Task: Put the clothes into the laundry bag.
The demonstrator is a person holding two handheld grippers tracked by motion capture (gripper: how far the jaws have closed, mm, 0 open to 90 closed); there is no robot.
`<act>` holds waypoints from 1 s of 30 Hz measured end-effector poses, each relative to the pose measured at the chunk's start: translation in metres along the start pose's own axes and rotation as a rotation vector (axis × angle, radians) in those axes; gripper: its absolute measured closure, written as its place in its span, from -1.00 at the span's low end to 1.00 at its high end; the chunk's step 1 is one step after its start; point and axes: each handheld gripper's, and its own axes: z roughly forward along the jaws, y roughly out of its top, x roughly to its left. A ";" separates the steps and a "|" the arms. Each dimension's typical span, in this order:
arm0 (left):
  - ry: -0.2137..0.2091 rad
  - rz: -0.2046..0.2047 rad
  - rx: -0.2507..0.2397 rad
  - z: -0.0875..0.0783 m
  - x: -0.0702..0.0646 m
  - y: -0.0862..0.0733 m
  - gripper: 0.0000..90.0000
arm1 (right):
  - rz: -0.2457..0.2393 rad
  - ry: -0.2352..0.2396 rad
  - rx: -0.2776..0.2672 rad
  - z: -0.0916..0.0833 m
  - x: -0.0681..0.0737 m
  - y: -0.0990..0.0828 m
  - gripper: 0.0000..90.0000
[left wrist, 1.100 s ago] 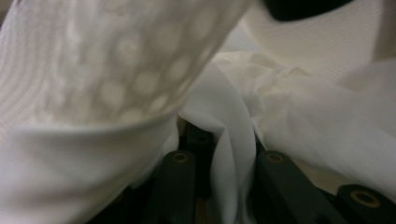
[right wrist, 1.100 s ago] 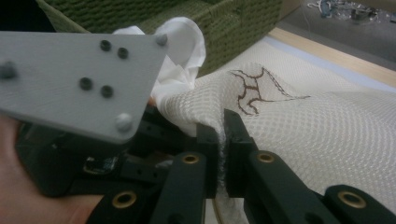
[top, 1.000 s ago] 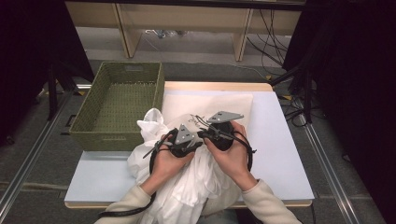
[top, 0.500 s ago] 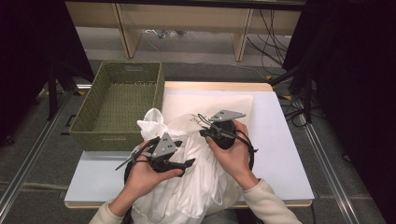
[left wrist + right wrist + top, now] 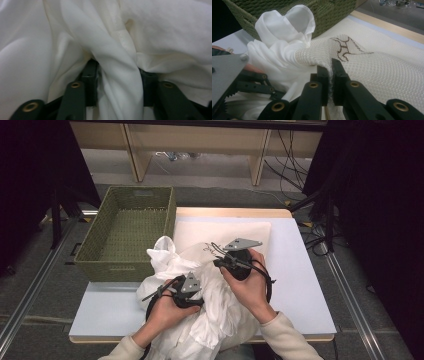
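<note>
Right gripper view shows the right gripper [image 5: 330, 65] pinching the mesh laundry bag [image 5: 372, 67]; the left gripper [image 5: 117, 75], jaws just closing, grips bunched white cloth [image 5: 112, 62].

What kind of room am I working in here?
Probably a lab or recording workstation, not a home: a bare white table on a frame, loose cables on the grey floor behind it, and dark curtains at the sides.

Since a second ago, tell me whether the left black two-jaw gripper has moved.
Yes. The left gripper has come toward the table's near edge, away from the green wicker basket, jaws closing around white cloth.
</note>
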 end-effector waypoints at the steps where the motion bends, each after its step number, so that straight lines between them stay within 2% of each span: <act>1: 0.009 0.010 0.008 0.001 0.000 0.000 0.53 | -0.015 -0.001 0.000 0.000 -0.001 0.000 0.94; 2: 0.005 0.011 0.008 0.001 -0.001 0.000 0.53 | -0.015 -0.001 0.000 0.000 -0.001 0.000 0.94; 3: 0.009 -0.003 -0.017 0.000 -0.002 0.000 0.73 | -0.001 -0.001 0.010 0.000 0.001 0.000 0.94; 4: 0.009 -0.003 -0.017 0.000 -0.002 0.000 0.80 | -0.001 -0.001 0.010 0.000 0.001 0.000 0.94; 5: -0.003 -0.045 -0.049 -0.003 -0.001 0.000 0.83 | -0.009 -0.006 0.006 0.000 0.001 0.000 0.94; 6: -0.003 -0.045 -0.049 -0.003 -0.001 0.000 0.85 | -0.009 -0.006 0.006 0.000 0.001 0.000 0.94; 7: -0.024 -0.095 -0.101 -0.009 0.001 0.001 0.85 | -0.009 -0.002 0.008 0.000 0.000 0.000 0.94; 8: -0.034 -0.121 -0.139 -0.013 0.001 0.003 0.86 | -0.004 -0.002 0.009 0.000 0.001 0.000 0.95; 9: -0.037 -0.130 -0.171 -0.017 0.001 0.006 0.87 | 0.003 -0.006 0.007 0.000 0.001 0.000 0.95; 10: -0.037 -0.130 -0.171 -0.017 0.001 0.006 0.87 | 0.003 -0.006 0.007 0.000 0.001 0.000 0.95; 12: -0.042 -0.148 -0.216 -0.027 0.000 0.014 0.87 | -0.013 -0.003 -0.005 0.000 0.002 0.000 0.95; 13: -0.039 -0.147 -0.243 -0.031 -0.001 0.018 0.88 | 0.004 0.005 -0.011 -0.001 0.005 0.001 0.95; 14: -0.036 -0.143 -0.263 -0.035 -0.002 0.022 0.88 | 0.004 0.005 -0.011 -0.001 0.005 0.001 0.95; 15: -0.031 -0.124 -0.305 -0.040 -0.004 0.032 0.88 | -0.014 0.013 -0.023 -0.005 0.006 0.003 0.95; 16: -0.024 -0.120 -0.318 -0.041 -0.005 0.037 0.88 | -0.012 0.016 -0.030 -0.007 0.008 0.005 0.95; 17: -0.018 -0.099 -0.323 -0.042 -0.005 0.042 0.88 | -0.006 0.025 -0.035 -0.010 0.011 0.006 0.95; 19: -0.003 -0.089 -0.322 -0.039 -0.004 0.049 0.88 | -0.027 0.022 -0.061 -0.014 0.013 0.008 0.95; 20: -0.003 -0.089 -0.322 -0.039 -0.004 0.049 0.88 | -0.017 0.019 -0.065 -0.017 0.015 0.008 0.95; 21: 0.031 -0.080 -0.302 -0.031 0.001 0.054 0.88 | -0.010 0.024 -0.078 -0.017 0.016 0.008 0.95; 22: 0.031 -0.080 -0.302 -0.031 0.001 0.054 0.87 | -0.010 0.024 -0.078 -0.017 0.016 0.008 0.95; 23: 0.058 -0.080 -0.280 -0.016 0.008 0.055 0.87 | -0.036 0.033 -0.078 -0.018 0.016 0.009 0.96; 24: 0.058 -0.080 -0.280 -0.016 0.008 0.055 0.87 | -0.036 0.033 -0.078 -0.018 0.016 0.009 0.96; 25: 0.107 -0.102 -0.251 0.003 0.018 0.051 0.87 | -0.029 0.049 -0.065 -0.017 0.017 0.009 0.96; 26: 0.119 -0.107 -0.232 0.012 0.025 0.049 0.87 | -0.025 0.043 -0.061 -0.015 0.017 0.008 0.96; 27: 0.123 -0.117 -0.208 0.019 0.029 0.046 0.86 | -0.030 0.042 -0.050 -0.013 0.016 0.007 0.95; 28: 0.123 -0.117 -0.208 0.019 0.029 0.046 0.85 | -0.030 0.042 -0.050 -0.013 0.016 0.007 0.95; 29: 0.119 -0.126 -0.207 0.023 0.030 0.042 0.84 | -0.021 0.028 -0.038 -0.006 0.011 0.003 0.95; 30: 0.111 -0.108 -0.200 0.021 0.030 0.042 0.80 | 0.004 0.038 -0.031 -0.004 0.010 0.001 0.95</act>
